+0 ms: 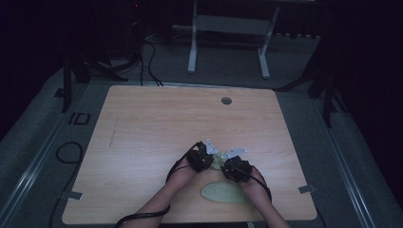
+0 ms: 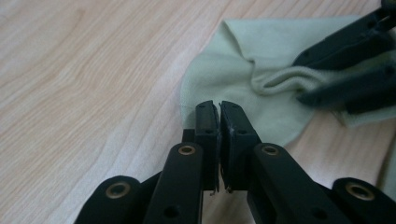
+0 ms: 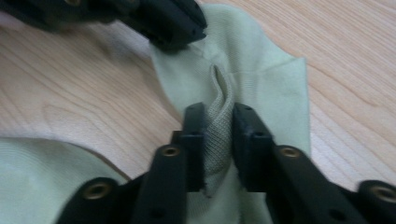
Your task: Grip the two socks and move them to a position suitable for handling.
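Pale green sock, ridged fold pinched by right gripper

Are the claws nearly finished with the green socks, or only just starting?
Only starting, it seems. Done: nothing looks folded or paired yet; the second sock lies flat by itself. In hand: the right claw pinches a raised fold of the first sock. The left claw is shut at its edge; whether it caught cloth is unclear. Left: everything after this grab.
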`<action>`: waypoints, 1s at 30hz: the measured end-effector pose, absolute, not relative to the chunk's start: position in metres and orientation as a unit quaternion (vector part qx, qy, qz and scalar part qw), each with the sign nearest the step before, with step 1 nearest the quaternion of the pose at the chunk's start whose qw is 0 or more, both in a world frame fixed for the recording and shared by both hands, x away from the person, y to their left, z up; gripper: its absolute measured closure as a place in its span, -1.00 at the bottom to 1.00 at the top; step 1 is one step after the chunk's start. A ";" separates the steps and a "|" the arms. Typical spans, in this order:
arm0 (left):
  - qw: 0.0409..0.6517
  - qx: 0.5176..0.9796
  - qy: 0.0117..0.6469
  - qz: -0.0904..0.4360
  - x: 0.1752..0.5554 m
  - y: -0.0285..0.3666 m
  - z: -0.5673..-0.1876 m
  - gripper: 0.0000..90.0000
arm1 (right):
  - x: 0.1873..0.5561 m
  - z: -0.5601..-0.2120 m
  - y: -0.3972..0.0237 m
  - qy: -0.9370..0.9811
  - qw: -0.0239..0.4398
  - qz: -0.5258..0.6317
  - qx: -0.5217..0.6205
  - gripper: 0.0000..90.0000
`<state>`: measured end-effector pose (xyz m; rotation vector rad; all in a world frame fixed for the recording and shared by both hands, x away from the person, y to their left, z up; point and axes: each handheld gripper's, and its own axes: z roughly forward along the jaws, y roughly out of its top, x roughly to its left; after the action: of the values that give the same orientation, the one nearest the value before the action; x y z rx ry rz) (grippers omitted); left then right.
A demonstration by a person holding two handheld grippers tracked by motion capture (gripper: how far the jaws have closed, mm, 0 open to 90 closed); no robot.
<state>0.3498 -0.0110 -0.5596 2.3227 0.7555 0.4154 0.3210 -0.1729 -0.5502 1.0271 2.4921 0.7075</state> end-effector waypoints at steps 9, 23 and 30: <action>0.333 0.883 0.290 0.159 0.349 -0.004 -0.561 0.94 | 0.326 -0.527 -0.197 0.858 0.165 0.289 0.391 0.82; 0.322 0.890 0.279 0.163 0.349 -0.003 -0.560 0.94 | 0.356 -0.521 -0.258 0.824 0.162 0.286 0.461 0.81; 0.327 0.887 0.286 0.158 0.351 -0.002 -0.555 0.89 | 0.363 -0.526 -0.270 0.813 0.165 0.276 0.485 0.55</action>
<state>0.3512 -0.0022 -0.5551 2.3231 0.7496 0.4146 0.3634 -0.2700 -0.5260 1.3814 2.3178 0.7866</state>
